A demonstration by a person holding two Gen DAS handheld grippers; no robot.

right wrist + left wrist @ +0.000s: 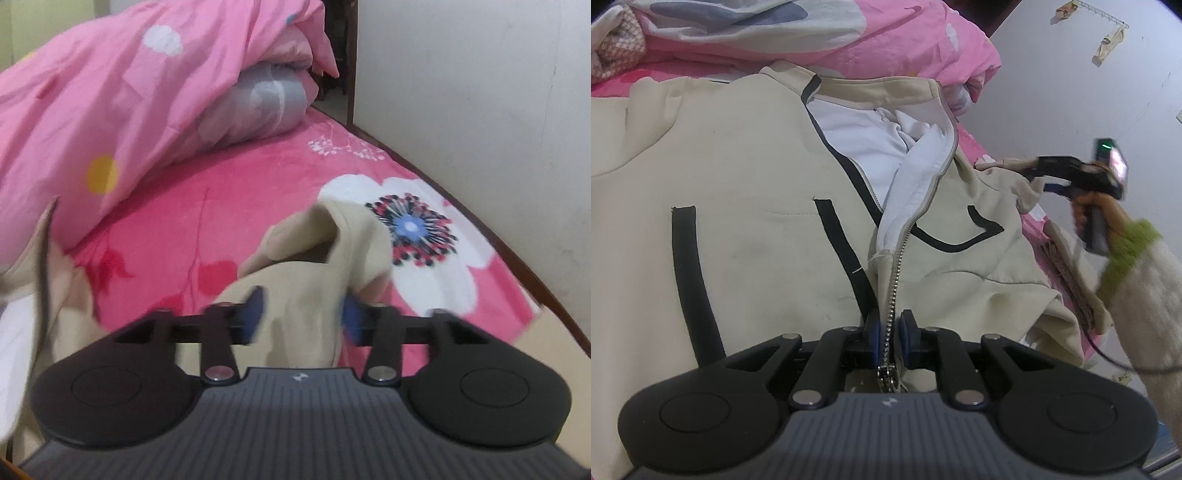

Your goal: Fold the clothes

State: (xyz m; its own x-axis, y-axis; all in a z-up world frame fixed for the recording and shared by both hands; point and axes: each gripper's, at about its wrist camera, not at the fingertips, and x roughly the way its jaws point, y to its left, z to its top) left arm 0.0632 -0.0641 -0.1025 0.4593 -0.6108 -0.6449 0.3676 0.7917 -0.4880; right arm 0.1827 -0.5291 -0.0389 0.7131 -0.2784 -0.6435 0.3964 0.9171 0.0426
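While left gripper (890, 332) jaws pinch jacket (738, 184) zipper (892, 317), right gripper (301, 317) jaws gape over pink bedsheet (221, 192).

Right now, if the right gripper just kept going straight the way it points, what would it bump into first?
Most likely the beige sleeve bunched between the right gripper's open jaws, then the pink bed sheet behind; depth is unclear.

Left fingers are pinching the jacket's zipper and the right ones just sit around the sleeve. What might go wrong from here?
1. The left gripper is shut on the zipper near its bottom end; a hard pull may drag the whole jacket out of shape.
2. The right gripper is open around the sleeve, which may drop crumpled.
3. The white lining is bunched and could fold in wrinkled.
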